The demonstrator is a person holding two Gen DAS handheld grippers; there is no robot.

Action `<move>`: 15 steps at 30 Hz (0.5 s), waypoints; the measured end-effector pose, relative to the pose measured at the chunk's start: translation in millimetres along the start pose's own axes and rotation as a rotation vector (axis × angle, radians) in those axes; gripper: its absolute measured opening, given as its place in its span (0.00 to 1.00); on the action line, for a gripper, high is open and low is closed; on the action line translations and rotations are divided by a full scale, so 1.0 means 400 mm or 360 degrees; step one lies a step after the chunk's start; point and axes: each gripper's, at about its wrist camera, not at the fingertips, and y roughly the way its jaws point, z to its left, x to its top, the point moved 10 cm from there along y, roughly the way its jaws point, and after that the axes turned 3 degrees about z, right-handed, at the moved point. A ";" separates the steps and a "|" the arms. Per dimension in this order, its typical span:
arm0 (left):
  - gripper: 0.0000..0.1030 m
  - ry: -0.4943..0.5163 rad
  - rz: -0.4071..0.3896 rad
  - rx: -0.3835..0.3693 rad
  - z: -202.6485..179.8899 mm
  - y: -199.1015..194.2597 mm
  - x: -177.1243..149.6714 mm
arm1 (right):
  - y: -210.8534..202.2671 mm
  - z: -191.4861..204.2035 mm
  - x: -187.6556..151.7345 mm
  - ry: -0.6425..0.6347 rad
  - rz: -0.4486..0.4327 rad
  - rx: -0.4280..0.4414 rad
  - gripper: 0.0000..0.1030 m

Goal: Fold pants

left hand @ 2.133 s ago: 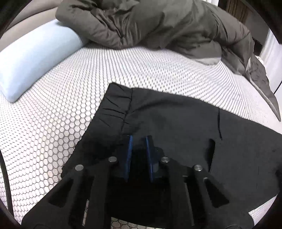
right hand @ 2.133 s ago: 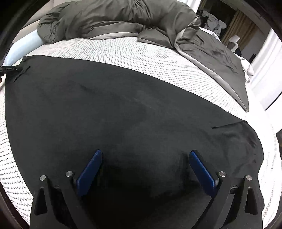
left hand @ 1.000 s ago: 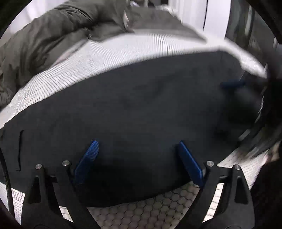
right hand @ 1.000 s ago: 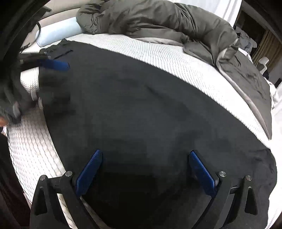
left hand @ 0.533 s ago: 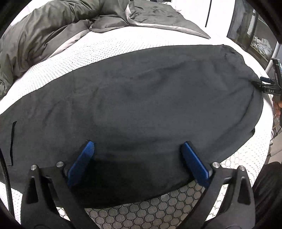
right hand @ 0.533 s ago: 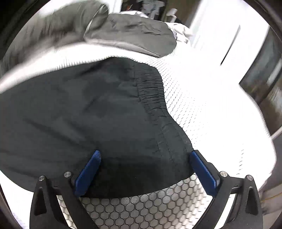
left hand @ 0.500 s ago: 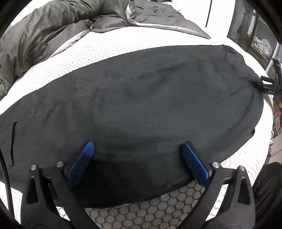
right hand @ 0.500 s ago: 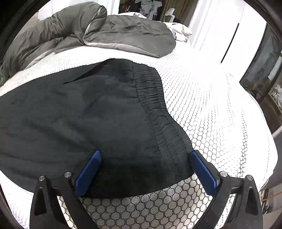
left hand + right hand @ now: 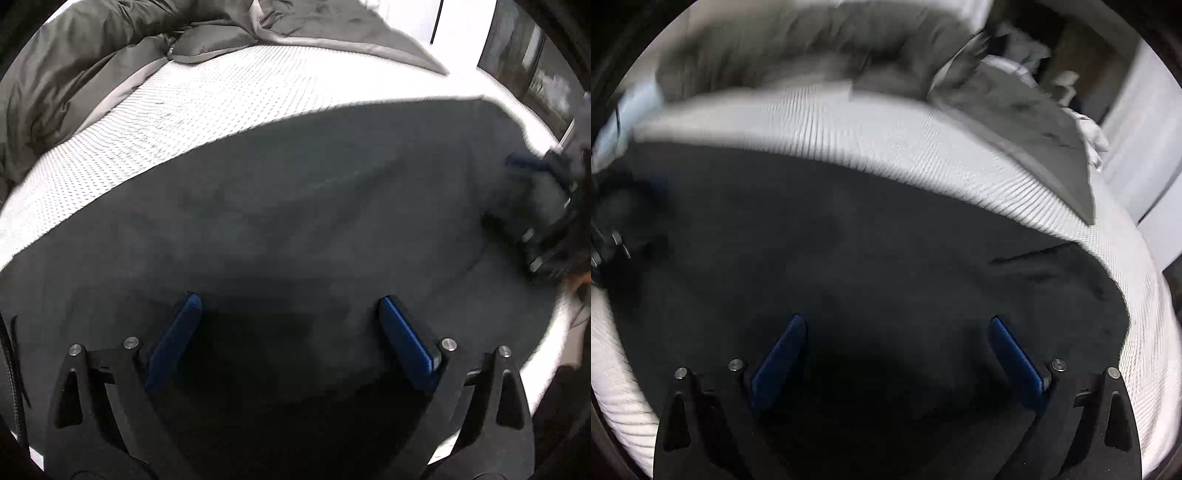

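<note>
Black soft-fabric pants (image 9: pixel 295 206) spread flat and long across the white honeycomb-textured mattress (image 9: pixel 207 107), near its front edge, with a rumpled grey-brown duvet (image 9: pixel 74 62) heaped behind. Left gripper (image 9: pixel 288 332), pinching the cloth two seconds ago, now let go with blue pads set wide and just starting to narrow, nothing caught between; right gripper (image 9: pixel 894 350) likewise spread and empty, swung back from the elastic waistband end of half a second ago to mid-garment. Smoothing seemingly finished, first fold not yet begun.
</note>
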 end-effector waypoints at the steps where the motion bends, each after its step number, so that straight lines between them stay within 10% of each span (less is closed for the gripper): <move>1: 0.94 -0.0005 -0.0011 -0.0014 0.011 -0.008 -0.002 | 0.003 -0.037 -0.011 0.0076 0.0006 -0.0007 0.97; 6: 0.95 -0.0188 -0.0028 0.0179 0.174 -0.050 -0.051 | 0.004 -0.363 -0.157 0.0545 0.0136 -0.0533 0.97; 9: 0.96 -0.0357 -0.0037 0.0192 0.262 -0.062 -0.079 | 0.003 -0.432 -0.212 0.0855 0.0054 -0.0338 0.98; 15: 0.90 -0.0359 -0.0173 0.0220 0.251 -0.139 -0.036 | -0.119 -0.385 -0.137 0.0702 -0.0065 -0.0544 0.98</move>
